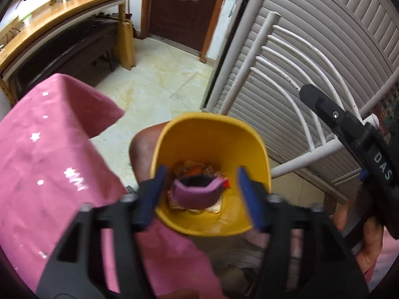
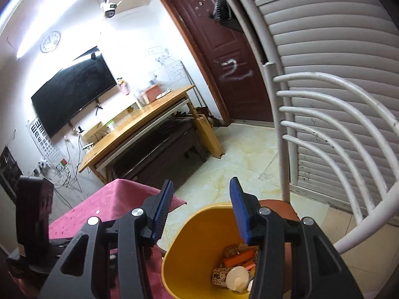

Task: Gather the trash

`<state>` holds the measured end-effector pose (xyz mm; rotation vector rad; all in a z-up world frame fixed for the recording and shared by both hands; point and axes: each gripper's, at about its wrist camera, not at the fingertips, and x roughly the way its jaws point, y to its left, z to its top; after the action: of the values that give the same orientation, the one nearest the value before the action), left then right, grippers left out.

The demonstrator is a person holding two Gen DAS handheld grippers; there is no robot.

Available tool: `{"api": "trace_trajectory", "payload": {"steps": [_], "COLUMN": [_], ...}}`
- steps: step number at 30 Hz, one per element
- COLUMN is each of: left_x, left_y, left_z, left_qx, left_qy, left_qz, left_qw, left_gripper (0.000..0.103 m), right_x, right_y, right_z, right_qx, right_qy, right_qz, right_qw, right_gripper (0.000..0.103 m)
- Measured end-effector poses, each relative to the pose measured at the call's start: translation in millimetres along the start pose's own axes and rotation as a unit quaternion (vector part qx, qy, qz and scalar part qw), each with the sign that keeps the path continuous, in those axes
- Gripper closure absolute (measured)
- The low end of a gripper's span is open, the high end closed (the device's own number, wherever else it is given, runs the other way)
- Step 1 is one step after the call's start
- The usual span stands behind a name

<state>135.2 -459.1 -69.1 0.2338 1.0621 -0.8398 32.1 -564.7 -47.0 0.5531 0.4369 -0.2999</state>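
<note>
A yellow bin (image 1: 251, 149) stands on the brown seat (image 1: 141, 154) of a white chair. My left gripper (image 1: 201, 174) hangs above the bin's mouth, pointing steeply down, jaws wide. Below them a pink piece of trash with a dark inside (image 1: 197, 194) lies loose in the bin on wrappers, touching neither pad. My right gripper (image 2: 202, 186) is open and holds nothing, level with the bin's (image 2: 194, 244) near rim. In that view orange wrappers (image 2: 239, 259) and a white cup (image 2: 237, 279) lie at the bottom.
A table under a pink cloth (image 1: 49, 162) stands left of the bin. The white chair back (image 2: 336, 129) rises on the right before a slatted shutter (image 1: 324, 25). Tiled floor (image 1: 154, 79) runs to a wooden desk (image 2: 139, 122) and a brown door (image 2: 224, 57).
</note>
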Motion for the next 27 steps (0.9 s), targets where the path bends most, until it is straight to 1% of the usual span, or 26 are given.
{"api": "trace_trajectory", "payload": {"steps": [1, 7, 15, 21, 27], "left_x": [1.9, 2.6, -14.4, -35.5, -59.7], "left_y": [-3.0, -8.9, -0.7, 16.8, 45.7], "left_z": [1.1, 0.7, -6.8, -11.8, -21.8], "left_qx": [0.000, 0.011, 0.009, -0.007, -0.032], "left_qy": [-0.003, -0.002, -0.014, -0.035, -0.062], "left_qz": [0.002, 0.006, 0.005, 0.011, 0.030], "left_qw": [1.0000, 0.9999, 0.9998, 0.9993, 0.9971], "left_gripper": [0.019, 0.019, 0.019, 0.019, 0.019], "right_x": [0.9, 3.4, 5.8, 10.4, 13.9], "right_y": [-2.6, -6.1, 13.3, 36.5, 71.4], "right_z": [1.2, 3.1, 2.1, -2.5, -9.7], "right_qx": [0.003, 0.012, -0.004, -0.032, -0.070], "right_qy": [0.000, 0.000, 0.002, 0.010, 0.016], "right_qz": [0.000, 0.004, 0.015, 0.021, 0.035], "right_qw": [1.000, 1.000, 1.000, 0.999, 0.997], "right_gripper": [0.061, 0.061, 0.061, 0.049, 0.040]}}
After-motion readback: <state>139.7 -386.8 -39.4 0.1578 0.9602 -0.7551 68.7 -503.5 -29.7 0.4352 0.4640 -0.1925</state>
